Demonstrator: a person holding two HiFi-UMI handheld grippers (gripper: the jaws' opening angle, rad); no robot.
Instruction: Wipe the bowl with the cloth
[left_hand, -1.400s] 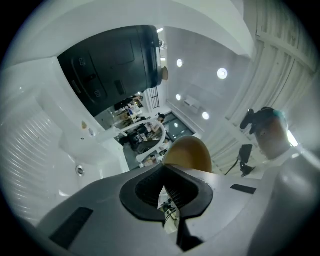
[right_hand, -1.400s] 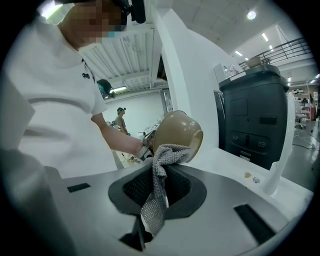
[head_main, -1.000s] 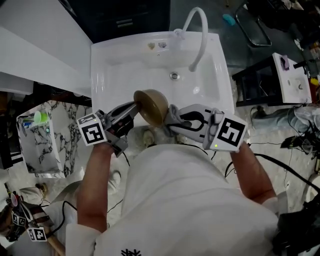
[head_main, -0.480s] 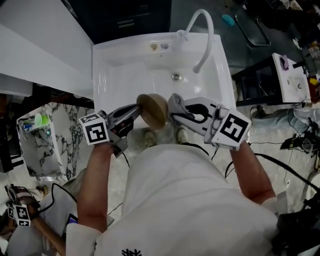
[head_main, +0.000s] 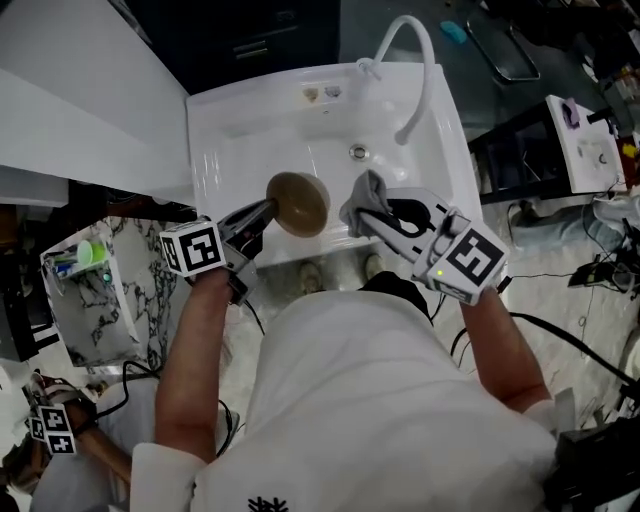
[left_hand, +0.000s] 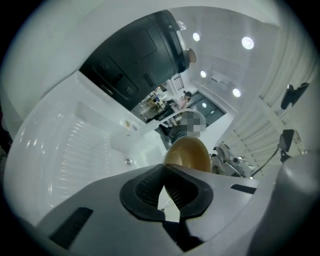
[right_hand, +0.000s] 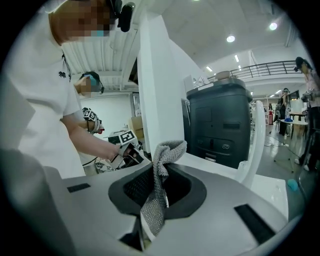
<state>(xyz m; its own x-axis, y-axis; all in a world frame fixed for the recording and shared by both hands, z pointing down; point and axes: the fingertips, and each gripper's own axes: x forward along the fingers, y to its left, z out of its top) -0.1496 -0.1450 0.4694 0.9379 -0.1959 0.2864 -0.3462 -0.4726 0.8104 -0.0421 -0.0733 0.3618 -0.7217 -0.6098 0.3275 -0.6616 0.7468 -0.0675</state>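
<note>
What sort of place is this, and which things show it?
Likely a lab or workshop with a washstand: a white sink with a curved faucet, and loose cables trailing nearby.

white sink (head_main: 235, 150); curved faucet (head_main: 431, 60), drain (head_main: 359, 152)

Bowl (left_hand: 189, 152) rim behind left tool (left_hand: 164, 175)

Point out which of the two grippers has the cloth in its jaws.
The right gripper: its jaws are shut on the grey knitted cloth. The left gripper instead clamps the rim of the brown round bowl.
</note>
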